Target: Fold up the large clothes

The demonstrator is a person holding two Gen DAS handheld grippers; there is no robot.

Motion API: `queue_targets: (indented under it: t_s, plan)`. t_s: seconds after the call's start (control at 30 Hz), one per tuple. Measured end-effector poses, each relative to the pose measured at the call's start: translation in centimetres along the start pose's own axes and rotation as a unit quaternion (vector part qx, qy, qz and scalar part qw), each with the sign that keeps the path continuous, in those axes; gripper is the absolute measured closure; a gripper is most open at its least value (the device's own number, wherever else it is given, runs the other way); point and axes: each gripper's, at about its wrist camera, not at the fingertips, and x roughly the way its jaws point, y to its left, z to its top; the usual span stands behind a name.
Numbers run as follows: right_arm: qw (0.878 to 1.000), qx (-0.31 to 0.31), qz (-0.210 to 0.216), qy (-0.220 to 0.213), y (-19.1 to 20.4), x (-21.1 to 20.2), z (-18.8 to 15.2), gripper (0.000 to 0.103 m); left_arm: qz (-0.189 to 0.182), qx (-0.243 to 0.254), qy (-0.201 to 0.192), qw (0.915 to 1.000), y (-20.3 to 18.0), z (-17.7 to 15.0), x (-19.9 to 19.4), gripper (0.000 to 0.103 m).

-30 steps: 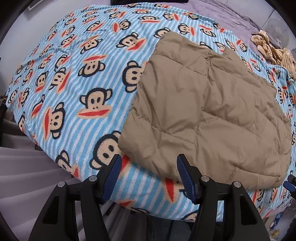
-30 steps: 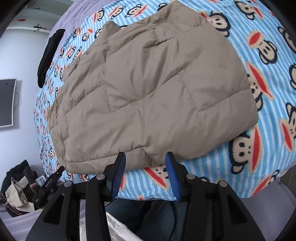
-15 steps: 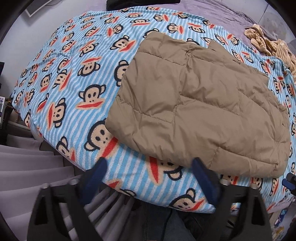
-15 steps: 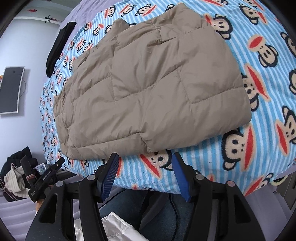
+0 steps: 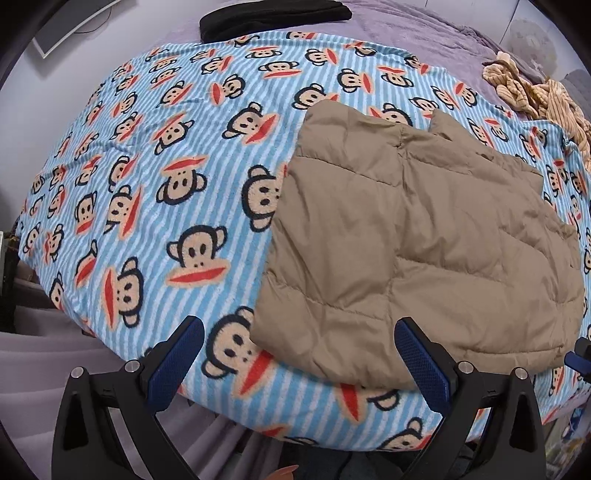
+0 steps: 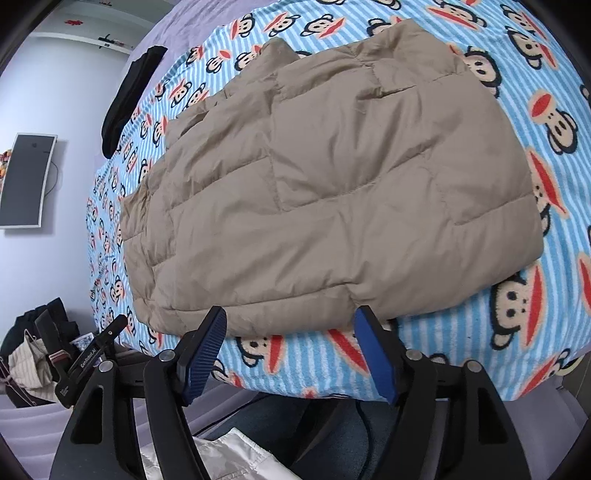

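A tan quilted puffer jacket [image 5: 417, 243] [image 6: 332, 199] lies folded flat on a blue striped blanket printed with monkey faces [image 5: 155, 177] [image 6: 546, 122]. My left gripper [image 5: 299, 343] hangs over the jacket's near left corner, jaws wide open with nothing gripped. My right gripper [image 6: 290, 332] hovers just off the jacket's near edge; its jaws are opening and nothing is pressed between the pads. The left gripper [image 6: 88, 354] also shows at the lower left of the right wrist view.
A black garment [image 5: 273, 16] [image 6: 129, 99] lies at the blanket's far end on a purple cover [image 5: 424, 26]. A tan knitted item [image 5: 532, 92] lies at the far right. A wall screen [image 6: 26, 181], a clothes pile [image 6: 29, 362] and white fabric [image 6: 221, 458] below.
Both grippers have spread wider, the left one most. Both hands drew back a little from the jacket's near edge, which lies loose on the blanket.
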Motion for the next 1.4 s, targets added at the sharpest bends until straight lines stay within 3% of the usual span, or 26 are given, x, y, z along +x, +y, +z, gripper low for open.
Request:
queue_targets:
  t_s: [0.43, 0.6, 0.67, 0.73, 0.77, 0.8, 0.97, 1.1, 1.17, 1.23, 1.3, 1.4]
  plan:
    - [1.000, 0.013, -0.018, -0.001, 6.8, 5.3, 0.7, 0.024, -0.027, 0.054, 0.027, 0.9978, 2.3, 4.8, 5.1, 0.000]
    - [0.999, 0.007, -0.038, -0.011, 8.8, 6.2, 1.9, 0.024, -0.108, 0.051, 0.032, 0.9923, 4.3, 6.8, 7.3, 0.000]
    - [0.999, 0.003, -0.049, -0.020, 9.4, 6.6, 2.5, 0.025, -0.155, 0.046, 0.035, 0.9863, 5.5, 7.8, 8.4, 0.000]
    - [0.998, -0.009, -0.059, -0.032, 10.0, 6.9, 3.0, 0.044, -0.199, 0.051, 0.054, 0.9771, 6.2, 8.5, 9.8, 0.000]
    - [0.997, -0.014, -0.063, -0.033, 10.2, 7.2, 3.2, 0.062, -0.219, 0.055, 0.067, 0.9719, 6.4, 8.8, 10.7, 0.000]
    - [0.997, -0.016, -0.066, -0.030, 10.3, 7.6, 3.5, 0.065, -0.233, 0.058, 0.076, 0.9678, 6.3, 9.0, 11.4, 0.000]
    - [0.997, -0.020, -0.071, -0.023, 10.3, 9.3, 4.2, 0.066, -0.330, 0.064, 0.138, 0.9318, 4.1, 9.7, 15.2, 0.000]
    - [0.997, -0.014, -0.076, -0.019, 10.0, 9.9, 4.4, 0.065, -0.359, 0.084, 0.154, 0.9166, 0.9, 9.6, 16.3, 0.001]
    - [0.997, -0.009, -0.077, -0.018, 9.9, 10.1, 4.5, 0.065, -0.367, 0.101, 0.160, 0.9107, -0.5, 9.4, 16.0, 0.029]
    - [0.997, -0.007, -0.078, -0.016, 9.9, 10.3, 4.5, 0.065, -0.390, 0.103, 0.170, 0.8992, -1.3, 9.5, 15.4, 0.067]
    - [0.997, -0.011, -0.080, -0.015, 10.1, 10.2, 4.5, 0.066, -0.395, 0.103, 0.166, 0.8978, -1.5, 9.8, 14.2, 0.076]
    - [0.997, -0.025, -0.075, -0.019, 10.4, 9.5, 4.4, 0.065, -0.398, 0.100, 0.155, 0.8985, -1.6, 10.0, 11.8, 0.079]
